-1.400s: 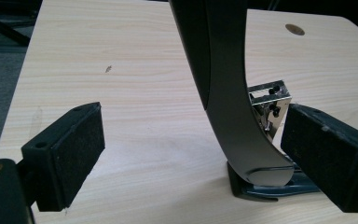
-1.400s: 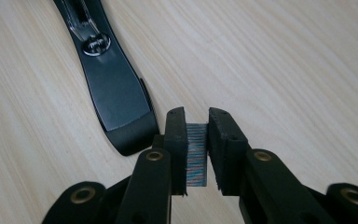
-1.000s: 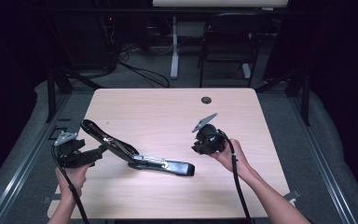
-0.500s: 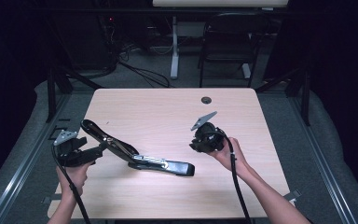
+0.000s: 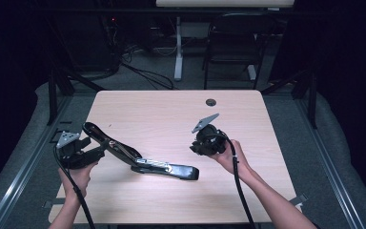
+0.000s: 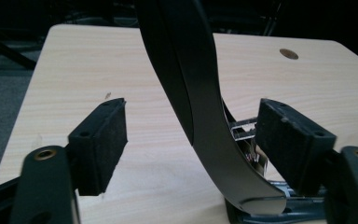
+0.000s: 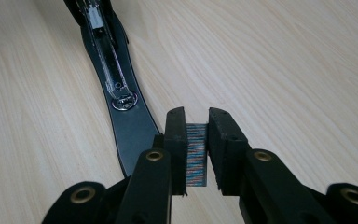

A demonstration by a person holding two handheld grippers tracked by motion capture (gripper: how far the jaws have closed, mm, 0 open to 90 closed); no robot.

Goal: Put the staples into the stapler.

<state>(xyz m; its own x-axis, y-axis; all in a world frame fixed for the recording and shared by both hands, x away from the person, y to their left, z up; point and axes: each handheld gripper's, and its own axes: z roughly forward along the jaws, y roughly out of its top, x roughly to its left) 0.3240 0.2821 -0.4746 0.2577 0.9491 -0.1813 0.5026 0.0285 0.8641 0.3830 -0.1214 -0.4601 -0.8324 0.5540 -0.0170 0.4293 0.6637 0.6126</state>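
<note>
My left gripper [image 5: 93, 152] has just been closing around the stapler's [image 5: 140, 160] raised lid [image 6: 191, 93], pads not yet touching, to keep it open while my right gripper [image 7: 196, 154] clamps a staple strip [image 7: 196, 154] beside the stapler's base.

High view: the table [image 5: 171, 109] is evenly lit from above and reads pale against a near-black room; only cables and chair legs past its far edge catch faint light. Shadows beneath the stapler [image 5: 138, 157] are short and soft. The picture is slightly soft overall, with no glare. Left gripper view: the stapler's raised arm [image 6: 191, 93] carries a dull sheen and a bright highlight at its lower tip; the near pads [image 6: 100, 140] are slightly blurred. Right gripper view: wood grain is sharp mid-frame and softens toward the top edge.
</note>
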